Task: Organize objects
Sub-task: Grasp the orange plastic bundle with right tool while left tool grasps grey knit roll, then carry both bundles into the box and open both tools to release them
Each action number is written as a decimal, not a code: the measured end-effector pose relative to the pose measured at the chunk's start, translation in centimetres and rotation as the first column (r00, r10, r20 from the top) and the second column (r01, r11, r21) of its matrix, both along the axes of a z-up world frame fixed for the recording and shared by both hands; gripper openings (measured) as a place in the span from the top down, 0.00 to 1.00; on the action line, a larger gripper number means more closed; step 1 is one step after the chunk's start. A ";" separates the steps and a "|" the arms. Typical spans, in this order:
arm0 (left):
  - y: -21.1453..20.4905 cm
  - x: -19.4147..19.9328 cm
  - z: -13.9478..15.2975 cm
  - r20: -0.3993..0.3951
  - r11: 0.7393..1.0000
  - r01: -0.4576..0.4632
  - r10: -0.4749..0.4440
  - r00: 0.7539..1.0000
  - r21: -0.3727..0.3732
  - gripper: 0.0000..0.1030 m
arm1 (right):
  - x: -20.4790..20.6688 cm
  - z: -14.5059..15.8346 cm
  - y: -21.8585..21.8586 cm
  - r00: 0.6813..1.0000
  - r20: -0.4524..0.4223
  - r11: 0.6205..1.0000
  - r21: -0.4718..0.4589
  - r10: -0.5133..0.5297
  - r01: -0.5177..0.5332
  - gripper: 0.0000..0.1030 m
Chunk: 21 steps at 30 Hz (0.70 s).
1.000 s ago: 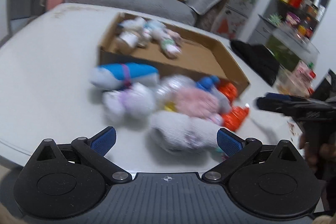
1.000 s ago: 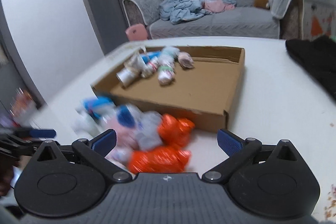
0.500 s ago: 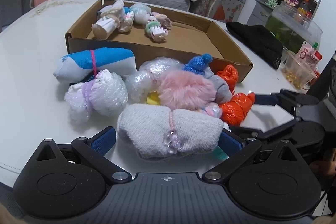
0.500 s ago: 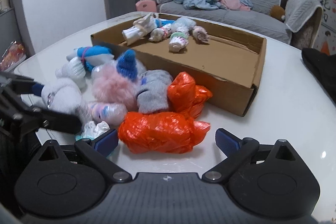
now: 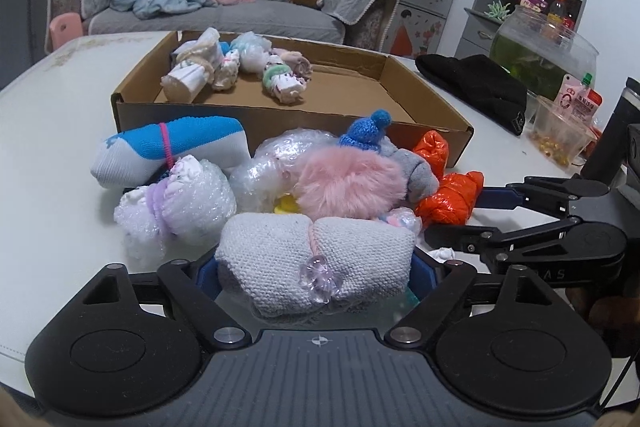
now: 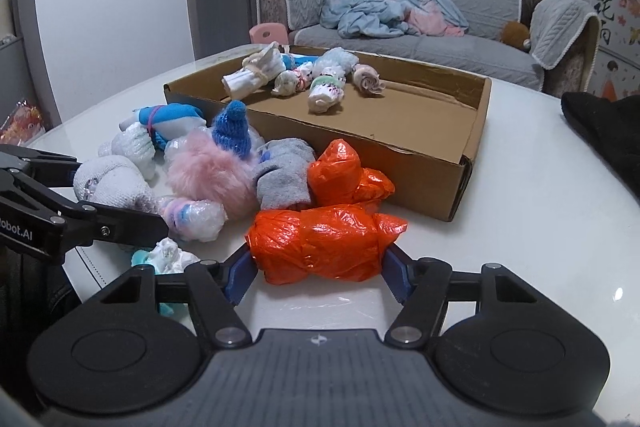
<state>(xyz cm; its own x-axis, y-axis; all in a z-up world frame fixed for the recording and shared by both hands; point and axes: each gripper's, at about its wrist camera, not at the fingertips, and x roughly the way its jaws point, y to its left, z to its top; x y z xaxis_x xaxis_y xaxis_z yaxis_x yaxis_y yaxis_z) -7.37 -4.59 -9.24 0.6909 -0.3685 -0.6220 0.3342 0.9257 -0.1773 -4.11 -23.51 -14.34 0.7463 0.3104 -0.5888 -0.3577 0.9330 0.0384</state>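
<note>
My biggest worry is the cardboard box [image 6: 408, 143] wall catching either load on the lift; next, my left claw [image 5: 314, 273], closed on the grey knit roll [image 5: 316, 263] on the bench [image 5: 52, 131], snagging neighbours; lastly, my right claw [image 6: 318, 269] squeezing the slippery orange bundle [image 6: 320, 243] loose.

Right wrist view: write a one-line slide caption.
Right gripper closes around an orange plastic bundle beside the cardboard box, left gripper at the grey knit roll.

Orange bundle [image 6: 320, 245], pale grey knit roll [image 5: 316, 265] (pink band), fluffy pink bundle [image 5: 348, 183], seemingly plain brown box [image 5: 424, 99].
</note>
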 end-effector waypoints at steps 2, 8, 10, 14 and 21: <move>0.0 -0.1 0.1 0.012 1.000 0.003 -0.003 1.000 0.006 0.16 | -0.2 0.0 -0.1 1.000 0.004 1.000 0.004 0.001 -0.001 0.41; 0.4 -0.5 0.9 0.044 1.000 0.007 -0.008 0.999 0.026 0.17 | -0.9 0.4 -1.0 1.000 0.006 1.000 0.008 -0.017 0.017 0.42; 0.8 -0.5 1.1 0.044 1.000 0.002 -0.003 0.999 0.027 0.18 | -1.1 0.8 -1.5 1.000 0.010 1.000 0.009 -0.027 0.027 0.42; 1.4 -0.8 2.0 0.057 1.000 0.006 -0.008 0.998 0.028 0.18 | -1.4 2.2 -2.3 0.999 0.029 0.999 0.008 -0.041 0.041 0.43; 3.2 -0.2 5.8 0.105 1.000 -0.010 0.008 0.994 0.016 0.18 | -0.4 6.2 -4.2 0.993 0.092 0.998 0.021 -0.067 0.066 0.42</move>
